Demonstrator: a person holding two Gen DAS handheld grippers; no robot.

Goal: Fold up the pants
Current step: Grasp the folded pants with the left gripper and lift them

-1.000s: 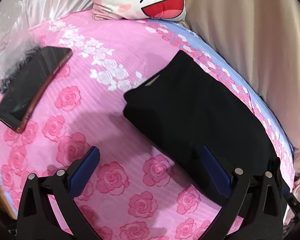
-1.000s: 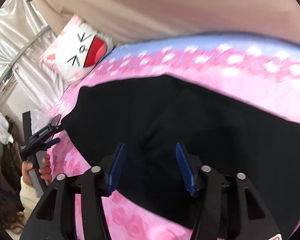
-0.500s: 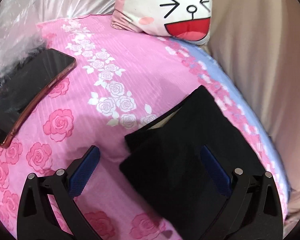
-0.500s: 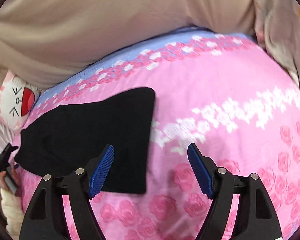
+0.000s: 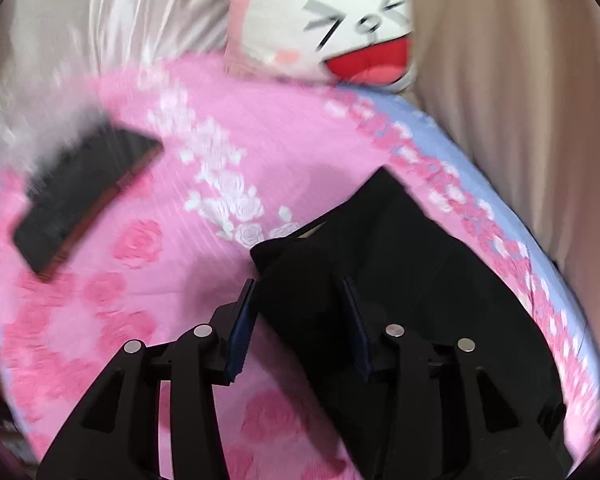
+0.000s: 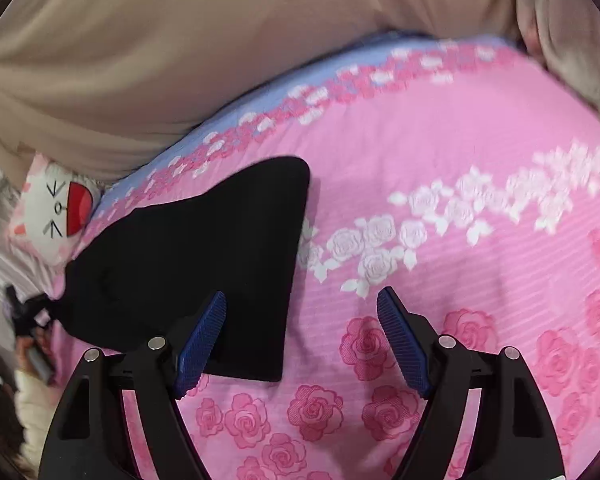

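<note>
The black pants (image 5: 420,280) lie folded on the pink rose bedsheet (image 5: 260,140). My left gripper (image 5: 300,312) has its blue pads closed in on the near corner of the pants, the cloth bunched between them. In the right wrist view the pants (image 6: 204,248) lie flat at left. My right gripper (image 6: 300,332) is open and empty, low over the sheet (image 6: 460,160), with its left pad over the pants' near right edge. The left gripper (image 6: 24,308) shows small at the far left edge, at the pants' other end.
A dark phone (image 5: 84,196) lies on the sheet at left, by clear plastic wrap. A cartoon-face cushion (image 5: 336,24) sits at the bed's head, also in the right wrist view (image 6: 56,212). Beige curtain (image 6: 180,60) hangs along the far side of the bed.
My left gripper has narrowed from wide open and closed onto the pants' corner. My right gripper drew back from over the pants and stays open.
</note>
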